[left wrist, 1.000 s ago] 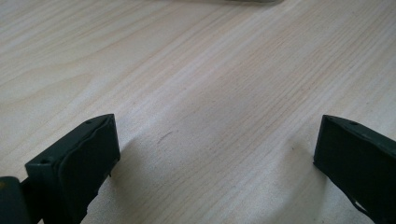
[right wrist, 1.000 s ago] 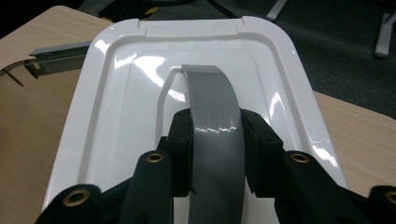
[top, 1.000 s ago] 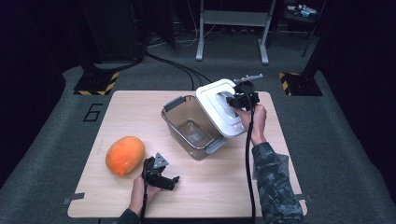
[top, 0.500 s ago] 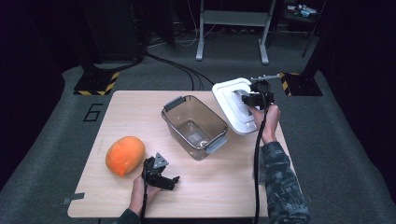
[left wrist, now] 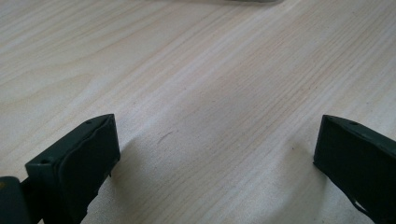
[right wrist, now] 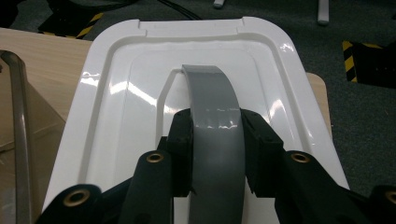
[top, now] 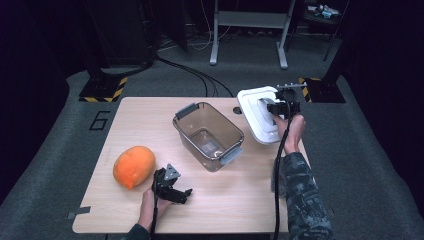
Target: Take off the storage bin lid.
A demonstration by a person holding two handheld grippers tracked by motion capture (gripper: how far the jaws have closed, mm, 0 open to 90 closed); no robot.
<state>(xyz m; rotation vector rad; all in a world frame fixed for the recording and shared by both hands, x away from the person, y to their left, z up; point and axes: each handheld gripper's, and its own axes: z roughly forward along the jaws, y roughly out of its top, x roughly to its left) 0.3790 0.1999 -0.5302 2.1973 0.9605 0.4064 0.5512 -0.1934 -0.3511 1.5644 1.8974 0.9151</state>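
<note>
1. Looks like a lab or a recording studio setup, definitely not somebody's home or kitchen.
2. Dark curtain-like walls all around, so the plain wooden worktop (top: 250, 200) sits lit up in the middle.
3. Grey carpet floor (top: 60, 165) with black cables (top: 195, 75) snaking across it.
4. Yellow-and-black hazard tape on the stand bases (top: 102, 89) at both far corners, the kind of thing you see on rig feet.
5. A grey metal frame (top: 249, 22) stands at the back, like equipment racking.
6. There's a big number 6 (top: 100, 120) marked on the floor next to the worktop, so probably one station of several.
</note>
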